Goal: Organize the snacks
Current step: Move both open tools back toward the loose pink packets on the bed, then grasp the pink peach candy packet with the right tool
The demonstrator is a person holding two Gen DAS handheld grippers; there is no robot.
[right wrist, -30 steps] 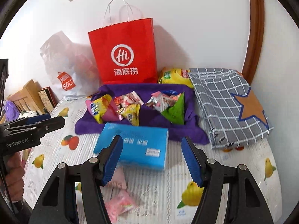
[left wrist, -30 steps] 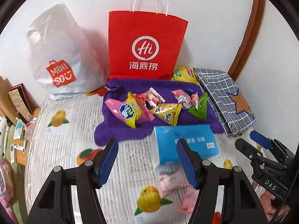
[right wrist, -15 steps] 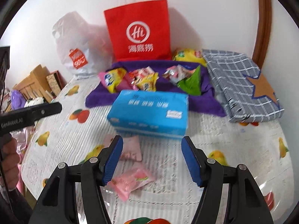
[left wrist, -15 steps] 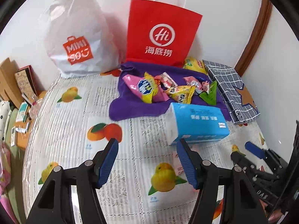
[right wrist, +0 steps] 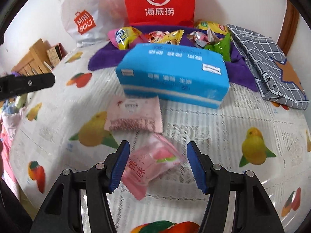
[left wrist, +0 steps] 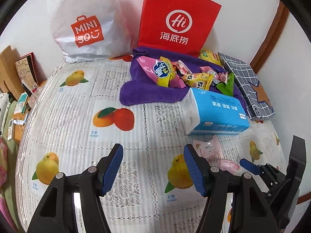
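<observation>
A pink peach-candy packet lies on the fruit-print tablecloth between the open fingers of my right gripper, which hovers over it without gripping. A second pale pink flat packet lies just beyond, in front of a blue tissue pack. Several snack bags sit on a purple cloth behind the tissue pack. My left gripper is open and empty above the tablecloth, left of both pink packets.
A red paper bag and a white Miniso bag stand against the back wall. A grey checked fabric bundle lies at the right. Cardboard and clutter sit beyond the table's left edge.
Both grippers pulled back and dropped lower toward the table. My right gripper has come down around the peach-candy packet. The left has shifted left. Both stayed open.
</observation>
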